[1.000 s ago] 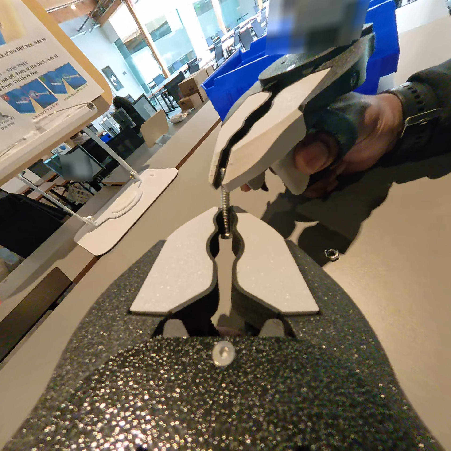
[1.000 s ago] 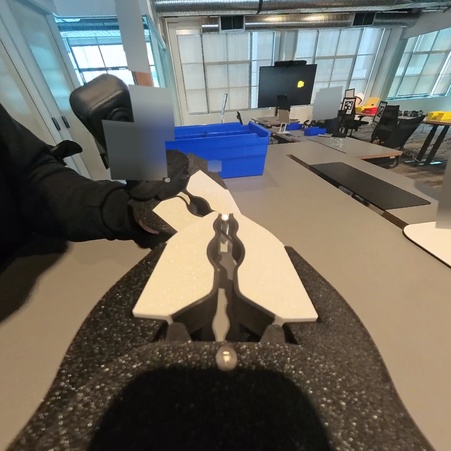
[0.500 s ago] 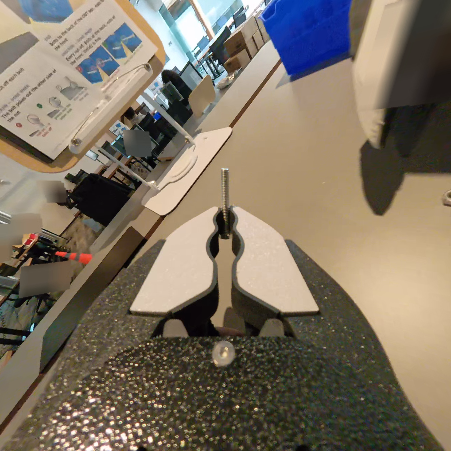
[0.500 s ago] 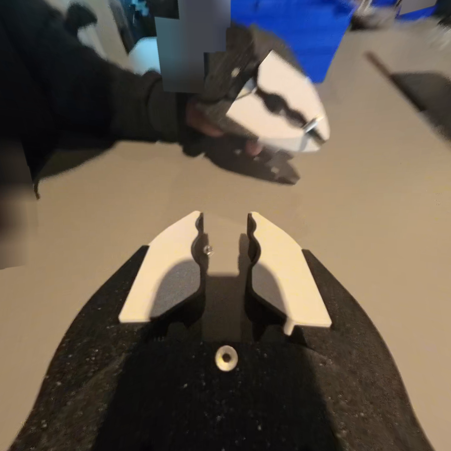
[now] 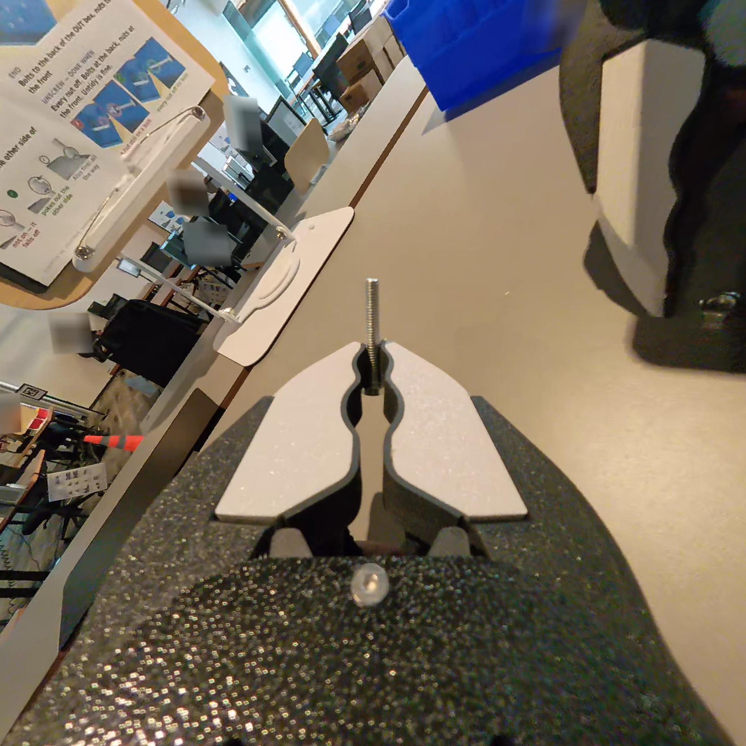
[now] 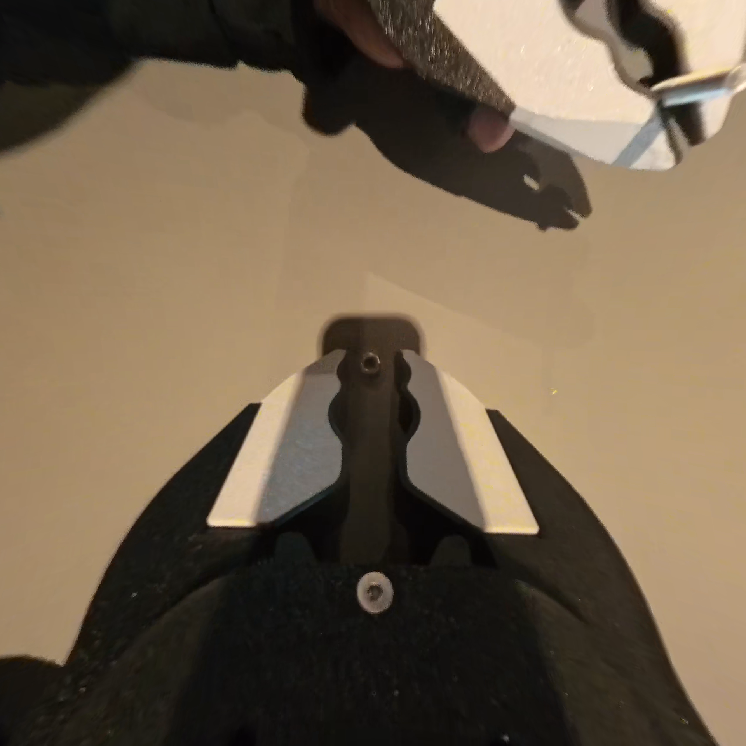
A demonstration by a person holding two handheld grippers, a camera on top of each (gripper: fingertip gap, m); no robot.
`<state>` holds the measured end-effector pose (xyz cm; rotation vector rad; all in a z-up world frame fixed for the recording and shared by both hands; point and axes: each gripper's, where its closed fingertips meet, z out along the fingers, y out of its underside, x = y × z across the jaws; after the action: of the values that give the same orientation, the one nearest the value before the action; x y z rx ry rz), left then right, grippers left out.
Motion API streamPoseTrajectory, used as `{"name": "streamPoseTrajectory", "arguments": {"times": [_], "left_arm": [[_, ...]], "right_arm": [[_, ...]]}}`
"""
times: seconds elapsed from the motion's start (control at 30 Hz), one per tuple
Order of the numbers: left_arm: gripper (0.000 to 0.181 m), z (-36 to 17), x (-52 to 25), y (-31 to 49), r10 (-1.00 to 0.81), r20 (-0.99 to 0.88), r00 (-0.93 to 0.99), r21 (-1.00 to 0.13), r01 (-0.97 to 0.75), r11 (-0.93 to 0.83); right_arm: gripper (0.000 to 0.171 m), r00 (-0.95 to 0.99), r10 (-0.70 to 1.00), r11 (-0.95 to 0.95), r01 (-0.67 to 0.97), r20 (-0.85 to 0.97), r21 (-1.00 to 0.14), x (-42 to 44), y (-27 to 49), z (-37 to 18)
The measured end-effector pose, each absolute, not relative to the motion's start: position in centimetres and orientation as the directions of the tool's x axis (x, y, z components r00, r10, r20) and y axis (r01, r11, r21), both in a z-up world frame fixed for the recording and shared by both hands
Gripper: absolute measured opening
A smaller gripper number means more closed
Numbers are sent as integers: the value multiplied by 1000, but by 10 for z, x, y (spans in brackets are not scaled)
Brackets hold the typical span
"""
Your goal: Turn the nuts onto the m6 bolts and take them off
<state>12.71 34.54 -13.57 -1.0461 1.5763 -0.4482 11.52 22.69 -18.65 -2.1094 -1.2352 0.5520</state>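
Note:
My left gripper (image 5: 372,357) is shut on a silver bolt (image 5: 371,311). The bolt's threaded shaft stands straight up out of the fingertips and is bare. My right gripper (image 6: 371,355) is open and points down at the tan table (image 6: 161,282). A small nut (image 6: 369,362) lies on the table between its fingertips, nearer the left finger (image 6: 298,428). In the left wrist view the right gripper (image 5: 629,202) stands low at the far right, next to the nut (image 5: 722,300). In the right wrist view the left gripper (image 6: 605,80) and its bolt (image 6: 694,91) show at the top right.
A blue bin (image 5: 476,52) stands at the far end of the table. A white stand base (image 5: 282,282) sits to the left near the table edge, with an instruction sheet on a clipboard (image 5: 80,141) above it. A gloved hand (image 6: 363,60) holds the left gripper. Left tips to right tips: about 12 cm.
My right gripper let go of the bolt's top, opened and swung down to the table over the loose nut. My left gripper kept its hold on the bolt and tilted a little.

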Motion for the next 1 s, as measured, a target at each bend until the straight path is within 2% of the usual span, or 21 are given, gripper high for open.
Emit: {"name": "streamPoseTrajectory", "arguments": {"times": [0.03, 0.13, 0.27, 0.37, 0.47, 0.57, 1.0], "left_arm": [[5, -136, 128, 344, -809, -587, 25, -754, -381, 536], [5, -137, 129, 341, -805, -593, 9, -747, -379, 546], [5, -139, 131, 335, -799, -601, -9, -739, -374, 560], [5, -139, 133, 335, -789, -614, 5, -732, -378, 567], [5, -133, 134, 341, -780, -623, 59, -739, -369, 563], [5, -128, 135, 349, -778, -619, 107, -754, -359, 550], [5, -118, 128, 368, -779, -581, 234, -798, -355, 488]], "right_arm": [[20, 476, 879, -358, 628, -23, -691, 114, 228, -187], [10, 486, 874, -361, 631, -12, -687, 116, 231, -188], [9, 500, 866, -365, 623, -7, -692, 119, 235, -187], [6, 531, 847, -316, 549, 31, -774, 123, 247, -170], [0, 600, 796, -224, 406, 74, -886, 136, 265, -142], [0, 676, 730, -155, 309, 102, -938, 156, 281, -123], [0, 751, 660, -142, 143, 14, -979, 185, 290, -106]]}}
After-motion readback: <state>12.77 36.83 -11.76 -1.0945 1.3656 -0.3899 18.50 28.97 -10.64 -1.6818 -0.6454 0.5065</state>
